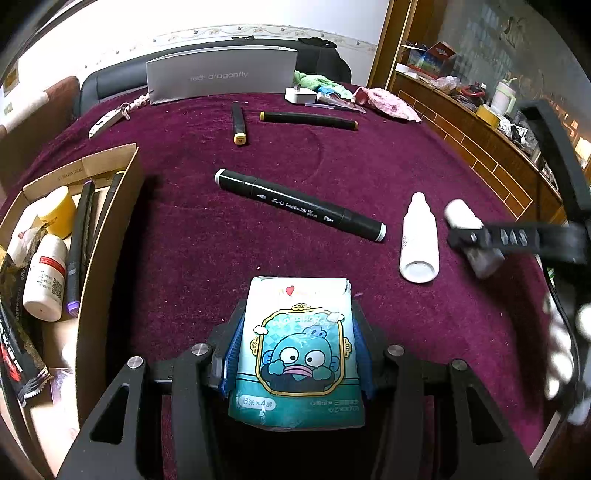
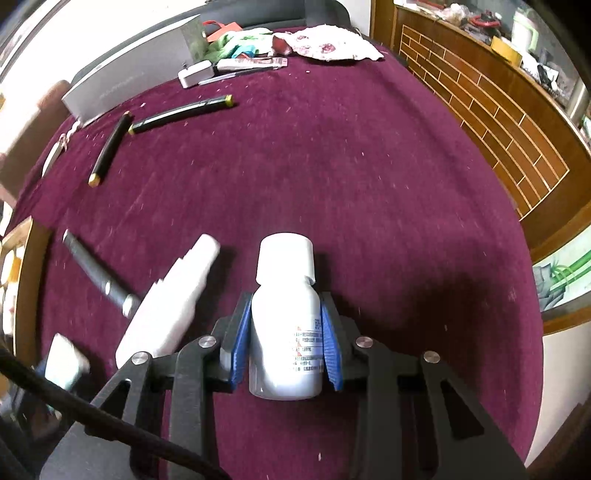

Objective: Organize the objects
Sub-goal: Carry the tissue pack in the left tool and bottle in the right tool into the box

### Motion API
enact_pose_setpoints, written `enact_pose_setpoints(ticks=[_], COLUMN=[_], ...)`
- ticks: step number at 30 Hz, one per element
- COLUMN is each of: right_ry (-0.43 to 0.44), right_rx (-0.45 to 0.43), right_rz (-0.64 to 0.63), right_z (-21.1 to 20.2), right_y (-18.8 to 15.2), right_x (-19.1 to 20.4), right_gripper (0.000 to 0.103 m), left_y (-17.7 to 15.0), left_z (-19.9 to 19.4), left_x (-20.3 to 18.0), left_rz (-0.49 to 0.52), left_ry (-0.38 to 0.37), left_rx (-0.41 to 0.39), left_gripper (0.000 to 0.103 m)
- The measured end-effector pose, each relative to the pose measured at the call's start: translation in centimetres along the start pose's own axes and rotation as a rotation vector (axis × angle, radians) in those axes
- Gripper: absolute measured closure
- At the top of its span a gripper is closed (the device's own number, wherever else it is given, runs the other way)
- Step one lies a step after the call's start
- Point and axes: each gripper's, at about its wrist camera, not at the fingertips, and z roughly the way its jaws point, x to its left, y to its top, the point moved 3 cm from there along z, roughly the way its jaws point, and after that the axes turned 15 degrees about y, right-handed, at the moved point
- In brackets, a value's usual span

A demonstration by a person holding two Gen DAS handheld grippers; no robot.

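While left gripper (image 1: pixel 295 354) jaws clamp the tissue pack (image 1: pixel 297 350), right gripper (image 2: pixel 284 332) jaws clamp the white bottle (image 2: pixel 284 325).

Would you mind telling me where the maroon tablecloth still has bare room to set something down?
The right half of the tablecloth is bare, from the yellow-capped markers across to the table's edge. Crowded spots: the cardboard box on the left, the far edge by the grey carton, and around the lying white bottle.

A lived-in home: maroon tablecloth (image 1: pixel 369 147), cluttered wooden sideboard (image 1: pixel 461 122), floral wallpaper border (image 1: pixel 258 31).
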Motion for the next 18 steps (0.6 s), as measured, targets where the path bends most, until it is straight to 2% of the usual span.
enact_pose_setpoints(ticks=[8,9,14,18], right_ry=[-0.040,-0.019,-0.051,-0.071], right_rx=[-0.031,-0.016,-0.064,-0.095], right_rz=[-0.110,-0.174,-0.262,-0.324], right_z=[-1.3,-1.5,-3.1,-4.3], right_y=[-3.6,-4.0,-5.7,-6.7], right_x=[2.2,2.6,4.4,5.9], right_gripper=[0.071,0.071,0.071,0.071], left_y=[-0.1,-0.1,-0.1,-0.2], left_z=[-0.1,-0.1,-0.2,-1.6], left_x=[0.0,0.0,0.5,1.2], left_rz=[-0.002,-0.004,-0.032,-0.057], left_ry=[-0.001,-0.004,-0.045,-0.045], left_rx=[-0.001,-0.001,-0.005,-0.063], left_gripper=[0.059,0.059,0.059,0.060])
